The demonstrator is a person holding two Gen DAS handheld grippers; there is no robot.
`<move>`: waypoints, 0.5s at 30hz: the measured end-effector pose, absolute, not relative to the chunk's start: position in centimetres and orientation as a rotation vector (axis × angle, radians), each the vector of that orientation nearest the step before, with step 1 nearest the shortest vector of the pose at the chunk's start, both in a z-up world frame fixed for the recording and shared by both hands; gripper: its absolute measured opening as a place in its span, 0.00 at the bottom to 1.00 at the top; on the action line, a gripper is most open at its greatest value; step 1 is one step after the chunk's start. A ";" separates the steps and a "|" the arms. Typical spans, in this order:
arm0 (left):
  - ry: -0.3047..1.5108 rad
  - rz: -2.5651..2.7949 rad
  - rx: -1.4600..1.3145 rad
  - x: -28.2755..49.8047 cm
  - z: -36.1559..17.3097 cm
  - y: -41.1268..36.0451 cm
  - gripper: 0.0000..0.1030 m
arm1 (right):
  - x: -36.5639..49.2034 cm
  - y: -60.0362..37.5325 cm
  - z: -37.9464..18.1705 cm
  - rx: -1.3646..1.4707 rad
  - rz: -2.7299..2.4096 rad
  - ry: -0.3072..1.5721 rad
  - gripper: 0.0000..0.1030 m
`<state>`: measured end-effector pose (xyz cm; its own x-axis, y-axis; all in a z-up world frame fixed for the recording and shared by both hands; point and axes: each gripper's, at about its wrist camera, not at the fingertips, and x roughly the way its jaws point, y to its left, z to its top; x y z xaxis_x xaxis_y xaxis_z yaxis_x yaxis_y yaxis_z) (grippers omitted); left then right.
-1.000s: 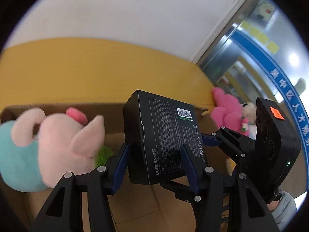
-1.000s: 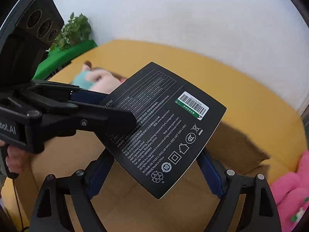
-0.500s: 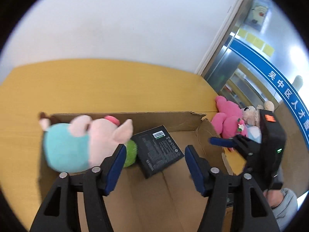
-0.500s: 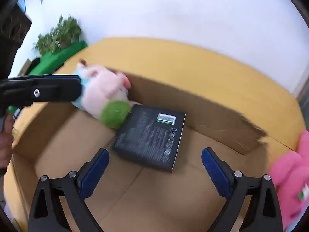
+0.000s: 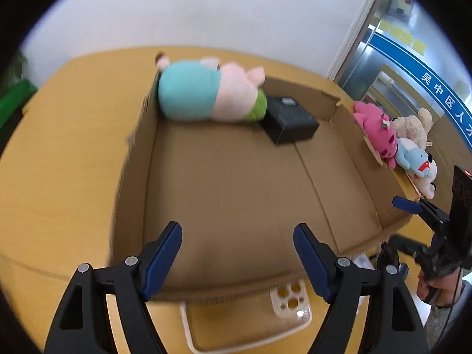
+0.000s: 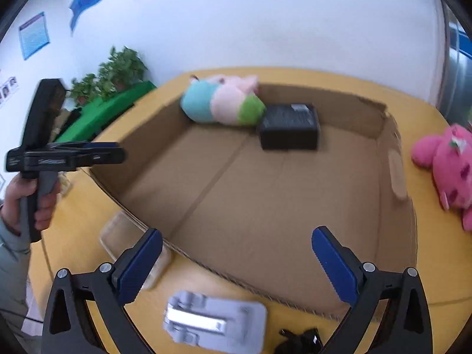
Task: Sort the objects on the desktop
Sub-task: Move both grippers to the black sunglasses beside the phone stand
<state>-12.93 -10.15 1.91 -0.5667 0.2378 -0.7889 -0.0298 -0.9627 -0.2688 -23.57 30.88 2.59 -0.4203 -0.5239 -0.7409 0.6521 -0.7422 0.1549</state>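
Left wrist view: the left hand-held gripper (image 5: 237, 253) hung wide and empty over the cardboard box (image 5: 132, 177). The black UGREEN box (image 5: 290, 118) lay at the far wall, touching the pig plush (image 5: 206, 93); a clear phone case (image 5: 290, 303) lay on the yellow surface (image 5: 65, 147).

Right wrist view: the right hand-held gripper (image 6: 236, 262) was also spread empty, a grey clip (image 6: 215, 321) beneath. A second earlier both had gripped the black box above the carton.

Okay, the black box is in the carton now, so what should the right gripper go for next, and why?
Probably lower the right gripper onto the grey clip-like piece just below it. It is open and empty, the black box already lies in the cardboard box beside the pig plush, and that grey piece sits outside on the yellow table, closest to its fingers.
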 end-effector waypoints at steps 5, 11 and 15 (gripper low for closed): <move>-0.341 2.654 -1.348 -11.1 1.3 -9.0 0.76 | -24.2 33.3 -0.2 1.141 -2.181 0.122 1.00; -0.317 2.662 -1.355 -10.8 1.5 -7.8 0.76 | -23.8 34.2 0.1 1.117 -2.224 0.180 1.00; -0.298 2.762 -1.252 -9.7 3.4 -7.3 0.76 | -23.4 34.5 1.2 1.105 -2.268 0.224 0.99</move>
<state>-9.68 -7.25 3.36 -0.6589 0.1655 -0.7338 -0.0051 -0.9765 -0.2157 -23.39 34.52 1.16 -0.4739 -0.4418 -0.7618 0.5821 -0.8062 0.1054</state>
